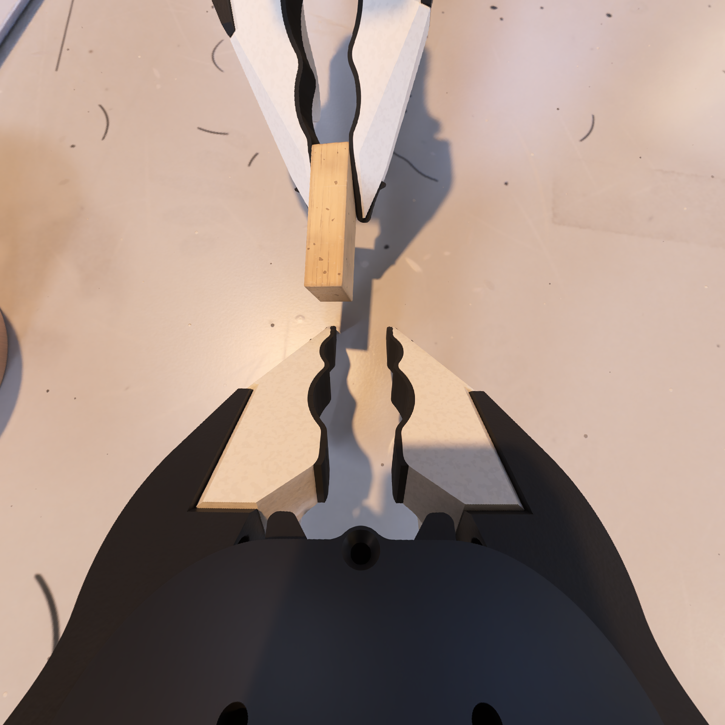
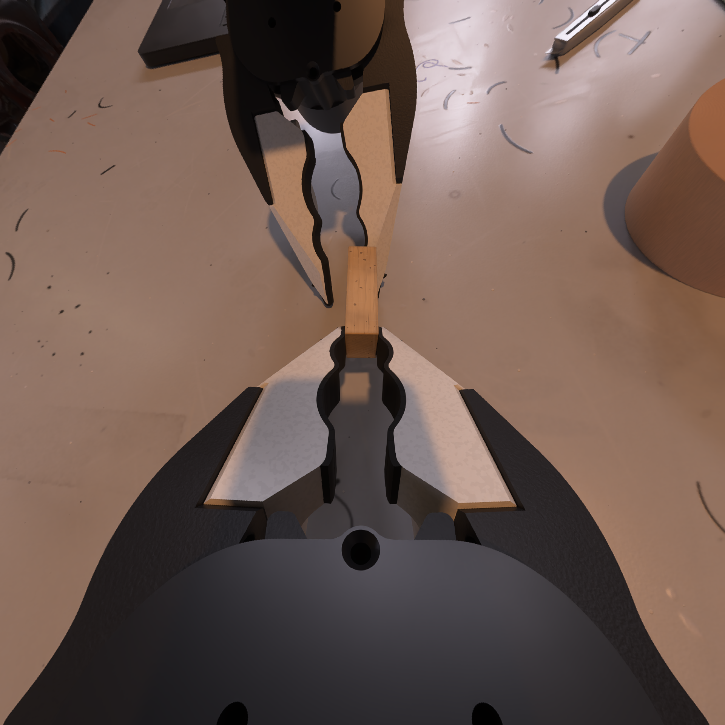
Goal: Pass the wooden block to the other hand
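Observation:
The wooden block [image 2: 361,298] is a short pale bar, held level above the tan table [image 2: 157,314]. My right gripper [image 2: 361,341] is shut on its near end, and the rest sticks out forward. In the left wrist view the right gripper [image 1: 337,212] comes in from the top with the block [image 1: 331,219] pointing at me. My left gripper [image 1: 361,330] is open and empty, and the block's free end hangs just ahead of its fingertips. In the right wrist view the left gripper [image 2: 355,294] faces mine, and the block covers part of one finger.
A large brown cone-shaped object [image 2: 682,188] stands on the table at the right. A dark flat slab [image 2: 180,43] lies behind the left gripper. A metal tool [image 2: 588,23] lies at the far right. The table's edge runs along the upper left.

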### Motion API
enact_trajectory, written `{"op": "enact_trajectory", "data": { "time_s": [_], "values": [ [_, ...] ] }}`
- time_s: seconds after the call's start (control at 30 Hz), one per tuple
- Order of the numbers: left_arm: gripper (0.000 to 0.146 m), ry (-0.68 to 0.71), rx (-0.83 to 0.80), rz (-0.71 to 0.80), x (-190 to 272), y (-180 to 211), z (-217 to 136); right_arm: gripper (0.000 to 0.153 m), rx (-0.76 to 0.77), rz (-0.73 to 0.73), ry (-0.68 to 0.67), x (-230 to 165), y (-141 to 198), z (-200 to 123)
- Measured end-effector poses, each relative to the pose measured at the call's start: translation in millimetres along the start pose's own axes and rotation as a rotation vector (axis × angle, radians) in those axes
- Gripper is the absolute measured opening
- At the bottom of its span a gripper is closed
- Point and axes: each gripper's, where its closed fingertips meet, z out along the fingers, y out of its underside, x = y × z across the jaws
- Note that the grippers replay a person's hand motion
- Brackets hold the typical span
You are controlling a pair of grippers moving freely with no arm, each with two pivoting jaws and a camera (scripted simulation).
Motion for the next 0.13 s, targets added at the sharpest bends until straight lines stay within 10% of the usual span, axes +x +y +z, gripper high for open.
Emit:
{"op": "enact_trajectory", "data": {
  "time_s": [0.13],
  "values": [
    [0.026,0.001,0.006,0.0,0.2,0.0,0.0,0.014,-0.005,0.018,-0.013,-1.6,0.5,-0.5]
  ]
}}
